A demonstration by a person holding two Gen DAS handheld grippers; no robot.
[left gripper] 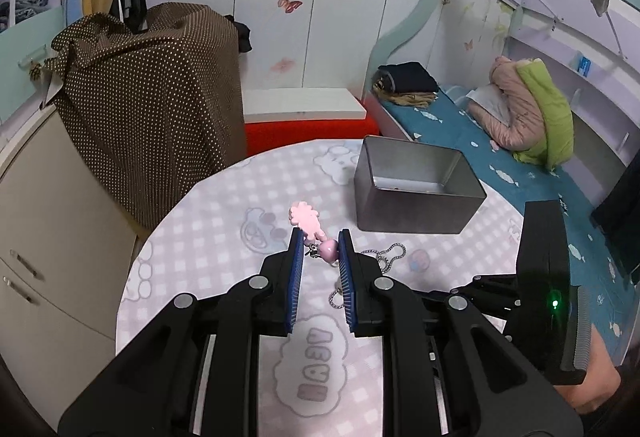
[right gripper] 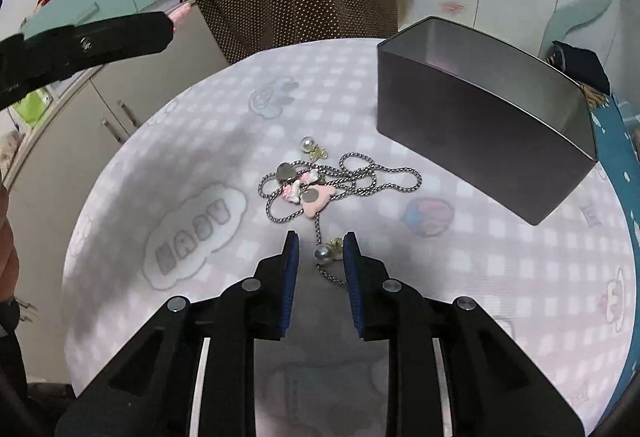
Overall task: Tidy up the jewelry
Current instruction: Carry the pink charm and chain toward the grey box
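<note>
wrist cameras angled down, sharing table (left gripper: 224, 197)

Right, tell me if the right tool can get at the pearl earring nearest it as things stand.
Probably yes. The pearl earring lies on the table in line with the gap of the open right tool, nothing over it. The chain runs beside it and may get pinched too.

pink charm (left gripper: 306, 222): hanging at left gripper's tips | chain (right gripper: 340, 181): silver, tangled on table | tin (right gripper: 486, 109): grey, open, upright
</note>
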